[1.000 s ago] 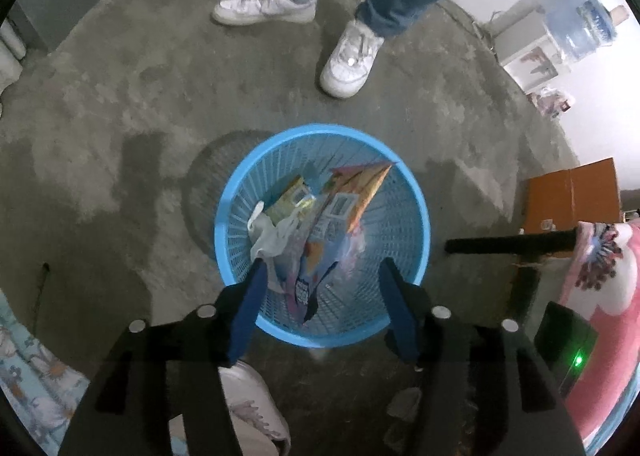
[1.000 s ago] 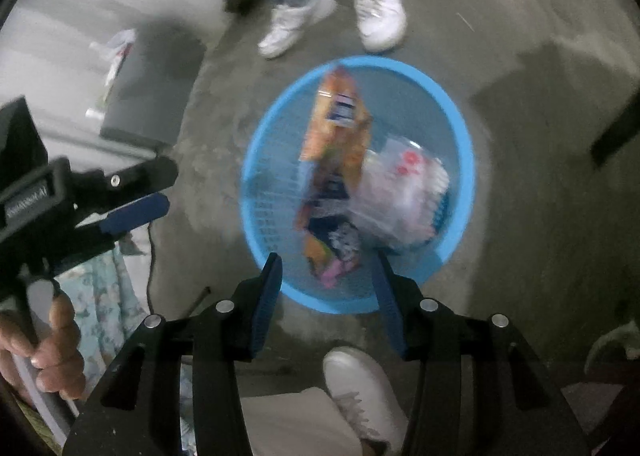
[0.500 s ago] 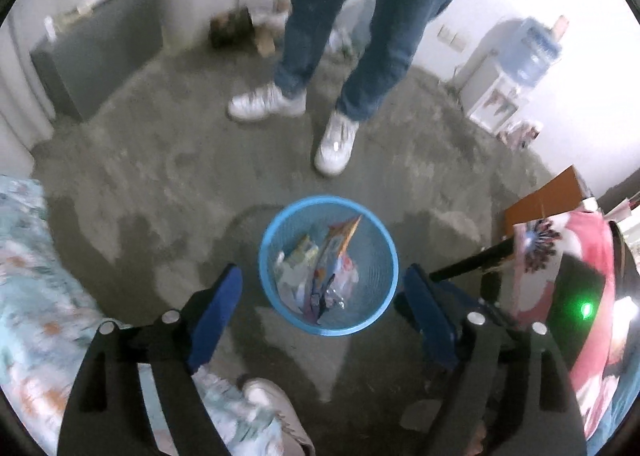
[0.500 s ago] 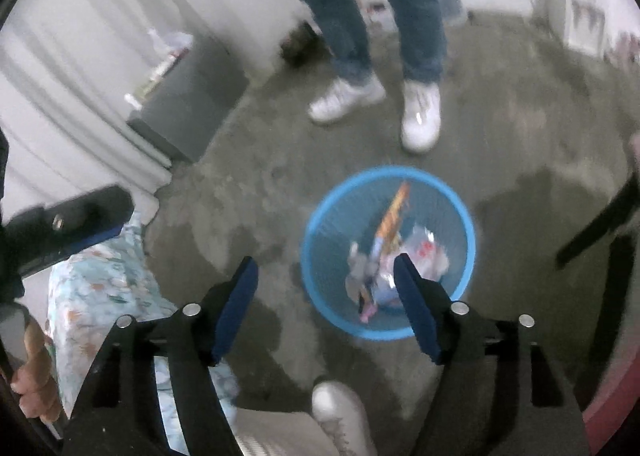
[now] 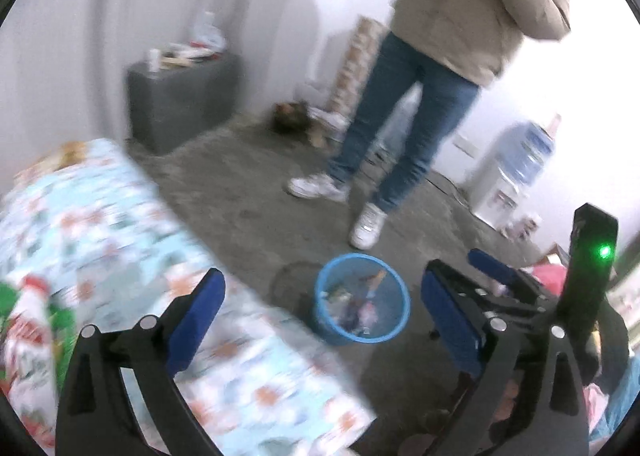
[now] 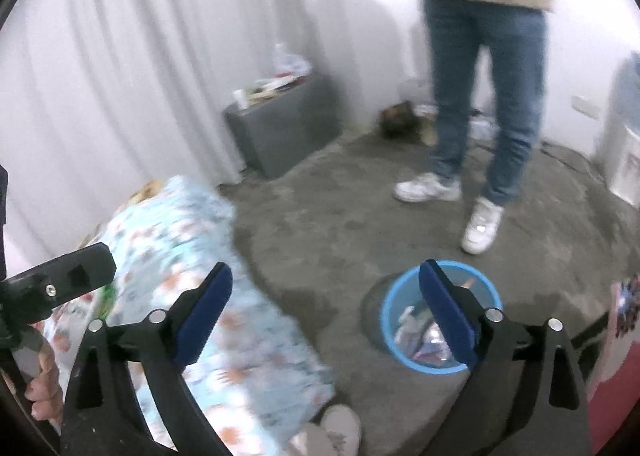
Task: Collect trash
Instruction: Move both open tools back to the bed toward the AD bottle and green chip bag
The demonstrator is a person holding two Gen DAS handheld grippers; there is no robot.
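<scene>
The blue mesh basket point(image 5: 394, 298) stands on the concrete floor with wrappers and snack bags point(image 5: 356, 306) inside it. In the left wrist view my left gripper point(image 5: 323, 280) hangs high above and back from it; its jaws are opening, with nothing between them. My right gripper point(image 6: 325, 270) is likewise raised with its jaws opening and empty. Its right finger point(image 6: 448, 312) covers part of the basket point(image 6: 390, 310) in that view. A red, white and green packet point(image 5: 28, 336) lies on the bed at the left, blurred.
A bed with a flowered light-blue sheet point(image 5: 120, 248) fills the lower left. A person in jeans and white shoes point(image 5: 400, 144) stands beyond the basket. A grey cabinet point(image 5: 176, 104) and a water dispenser point(image 5: 516, 176) stand by the walls. Pink cloth point(image 6: 616, 384) lies on the right.
Both grippers have risen and drawn back from just over the basket while their jaws widened. The snack bags that were between the fingers now lie in the basket.
</scene>
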